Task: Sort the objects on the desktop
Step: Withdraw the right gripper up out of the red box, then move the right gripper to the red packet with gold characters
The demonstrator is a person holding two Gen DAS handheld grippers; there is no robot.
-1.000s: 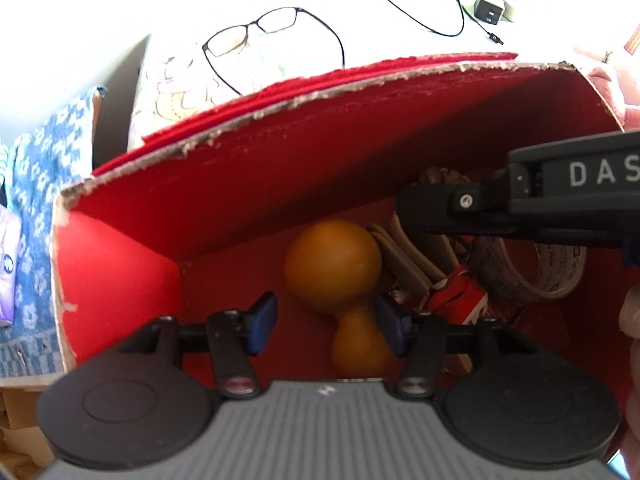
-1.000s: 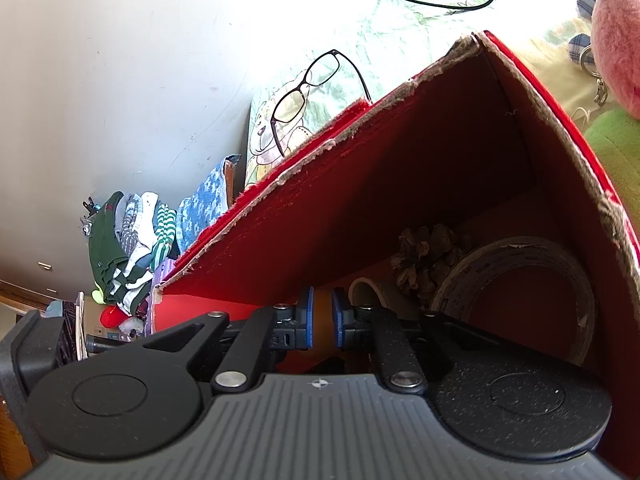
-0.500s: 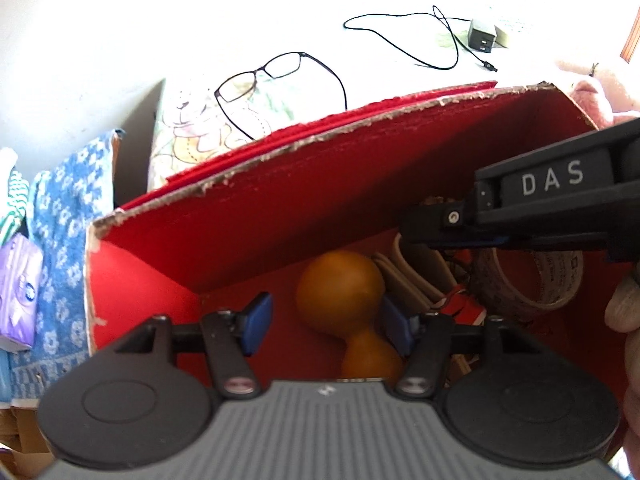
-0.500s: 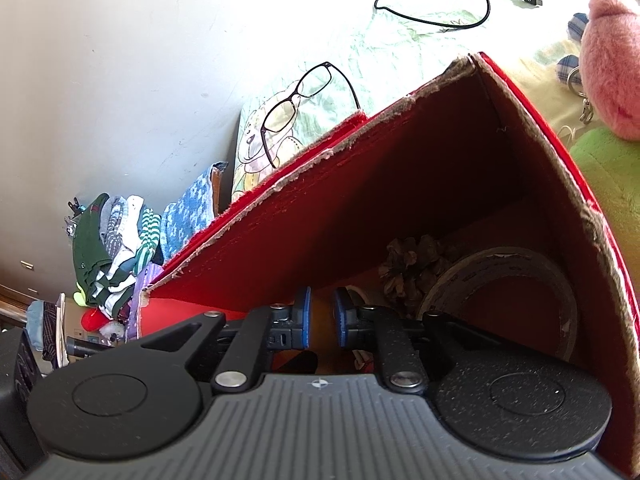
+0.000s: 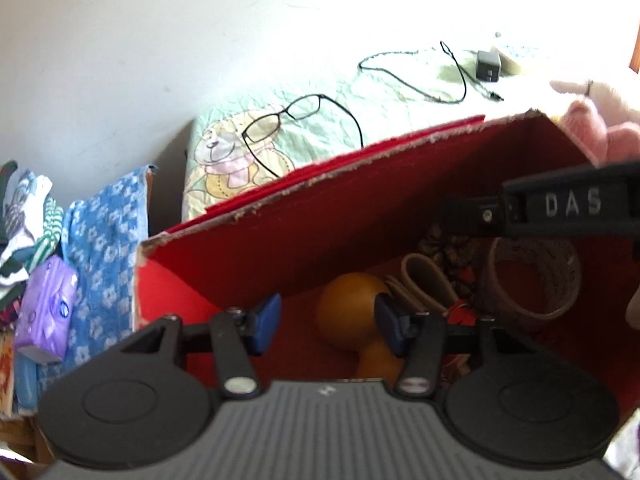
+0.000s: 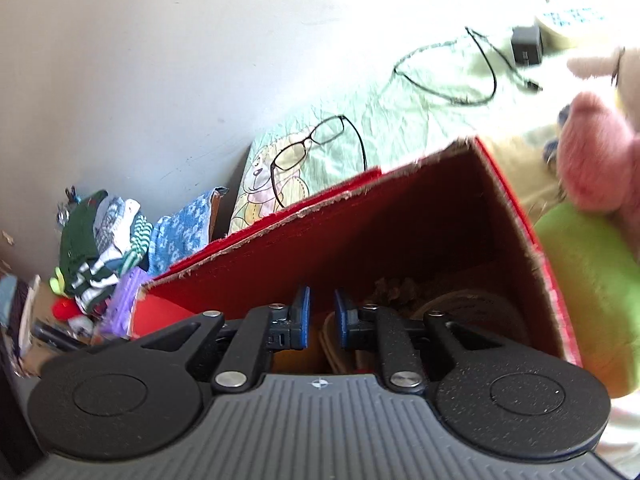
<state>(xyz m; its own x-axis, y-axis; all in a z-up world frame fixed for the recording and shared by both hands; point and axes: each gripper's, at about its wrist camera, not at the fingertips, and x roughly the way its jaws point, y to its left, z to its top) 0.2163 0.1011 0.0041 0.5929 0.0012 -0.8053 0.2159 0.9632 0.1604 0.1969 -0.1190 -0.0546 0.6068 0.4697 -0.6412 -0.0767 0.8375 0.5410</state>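
Grippers over the red box (image 5: 320, 208): left gripper (image 5: 326, 320) half-spread and narrowing, empty, right gripper (image 6: 322, 318) nearly pressed together, empty; lift clear of walls before reaching far for glasses (image 5: 296, 120).

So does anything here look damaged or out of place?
The red box has a ragged, torn top edge with bare cardboard showing. A pair of glasses and a black cable lie loose on the cartoon-print cover behind it, not in the box. Nothing looks spilled.
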